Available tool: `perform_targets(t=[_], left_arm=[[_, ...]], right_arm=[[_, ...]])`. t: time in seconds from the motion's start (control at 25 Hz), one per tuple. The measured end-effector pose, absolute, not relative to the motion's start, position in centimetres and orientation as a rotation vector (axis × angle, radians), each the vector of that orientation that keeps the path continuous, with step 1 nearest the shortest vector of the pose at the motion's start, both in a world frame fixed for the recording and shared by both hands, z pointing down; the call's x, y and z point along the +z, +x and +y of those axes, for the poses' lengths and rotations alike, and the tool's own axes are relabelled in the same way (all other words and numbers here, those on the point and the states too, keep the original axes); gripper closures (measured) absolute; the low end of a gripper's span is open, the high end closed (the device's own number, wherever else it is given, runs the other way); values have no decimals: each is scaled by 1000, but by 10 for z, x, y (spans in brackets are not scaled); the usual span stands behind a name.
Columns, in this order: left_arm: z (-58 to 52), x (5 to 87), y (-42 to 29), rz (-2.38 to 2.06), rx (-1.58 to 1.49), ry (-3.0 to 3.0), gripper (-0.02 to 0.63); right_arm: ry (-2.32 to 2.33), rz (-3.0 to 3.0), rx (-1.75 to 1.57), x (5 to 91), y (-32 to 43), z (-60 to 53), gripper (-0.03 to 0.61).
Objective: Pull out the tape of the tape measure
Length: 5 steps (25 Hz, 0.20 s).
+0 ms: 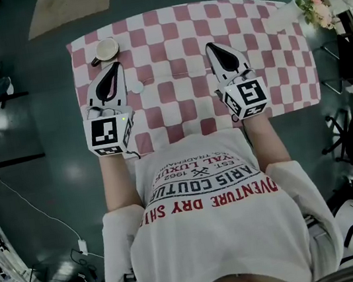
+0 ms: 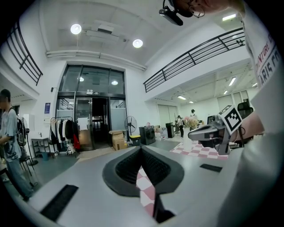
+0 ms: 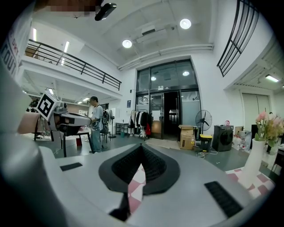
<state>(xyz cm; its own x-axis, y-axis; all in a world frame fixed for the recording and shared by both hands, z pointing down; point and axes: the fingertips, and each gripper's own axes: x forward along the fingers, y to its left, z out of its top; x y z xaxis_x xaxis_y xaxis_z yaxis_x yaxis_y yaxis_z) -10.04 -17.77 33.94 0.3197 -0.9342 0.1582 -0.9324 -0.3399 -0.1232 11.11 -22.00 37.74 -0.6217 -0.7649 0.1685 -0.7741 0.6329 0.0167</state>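
Nothing is begun yet: the left gripper [image 1: 113,68] and right gripper [image 1: 212,48] sit closed and empty over the checkered tablecloth [image 1: 165,32], while what looks like the round tape measure [image 1: 106,49] lies untouched just beyond the left one, no tape drawn out.

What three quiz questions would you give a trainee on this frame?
1. True or false: the left gripper and the right gripper both have their jaws shut with nothing between them.
2. Where do the flowers stand on the checked cloth? A) at the far corner on the right gripper's side; B) right beside the left gripper; C) between the two grippers.
3. Which gripper lies nearer the tape measure?

Key: 1 true; 2 A; 3 the left gripper.
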Motion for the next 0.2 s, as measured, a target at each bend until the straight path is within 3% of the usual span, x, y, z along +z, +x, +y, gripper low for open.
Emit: perform_targets(t=[0.2], left_arm=[[-177,341,-106,1843,-329,-2522,597]], right_arm=[[1292,-2685,90,379,112,-218,551]])
